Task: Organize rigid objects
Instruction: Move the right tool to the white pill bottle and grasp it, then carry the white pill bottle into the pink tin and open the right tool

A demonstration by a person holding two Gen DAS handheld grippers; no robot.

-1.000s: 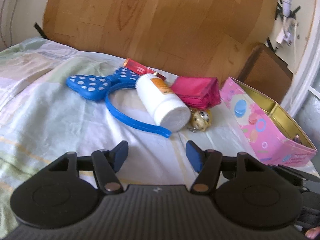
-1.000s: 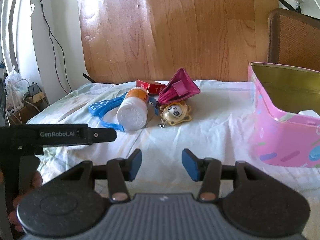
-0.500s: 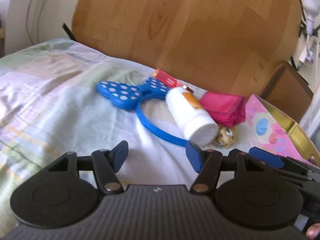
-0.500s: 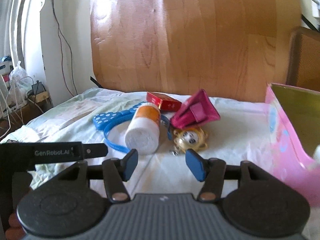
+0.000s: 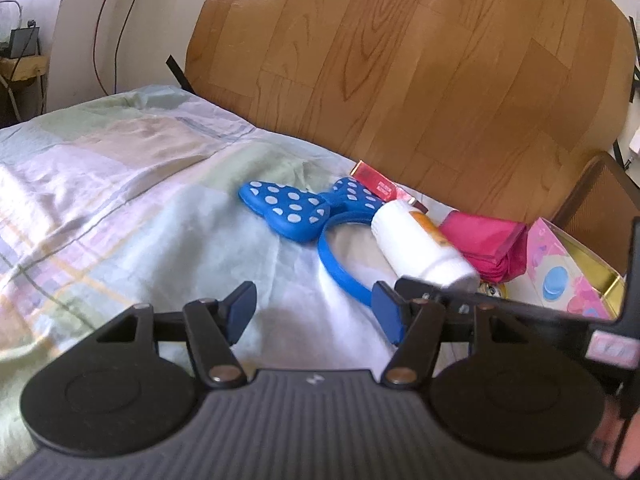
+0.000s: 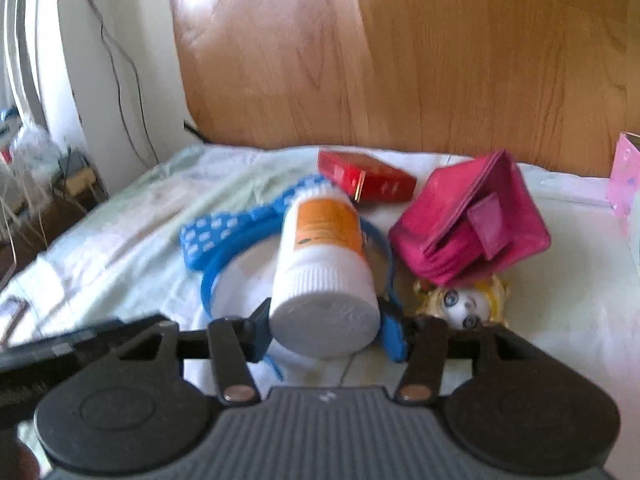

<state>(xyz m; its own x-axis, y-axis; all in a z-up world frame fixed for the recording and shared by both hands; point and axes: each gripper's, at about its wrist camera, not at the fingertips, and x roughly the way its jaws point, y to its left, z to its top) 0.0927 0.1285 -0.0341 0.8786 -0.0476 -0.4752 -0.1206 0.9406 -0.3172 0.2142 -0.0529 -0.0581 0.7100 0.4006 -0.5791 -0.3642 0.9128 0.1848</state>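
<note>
The white bottle point(image 6: 324, 280) lies on its side on the bed point(image 5: 120, 200), and its ribbed cap faces the right tool point(image 6: 326, 332). The jaws of this tool have just been closing, and the cap of the bottle is between the two blue pads point(image 6: 394, 338). One pad is close at each side of the cap. The picture is blurred, so I cannot tell if the pads already press on the bottle or only stand beside it.

The left tool point(image 5: 314, 304) is to the left of the bottle and nearer to the camera. Its jaws stand apart and there is nothing between them, only the sheet below.

The bottle rests on the blue headband point(image 5: 296, 208). The dotted bow of the headband is to the left of the bottle, behind it. A red box point(image 6: 366, 178) lies just behind the bottle, near the wooden headboard point(image 5: 400, 60). A pink wallet point(image 6: 468, 232) is just to the right of the bottle, and it leans tilted. A small doll-face keychain point(image 6: 464, 306) lies to the right of the bottle's cap, under the low edge of the wallet. The pink tin box point(image 5: 560, 276) stands open, further to the right of the bottle, beyond the wallet.
</note>
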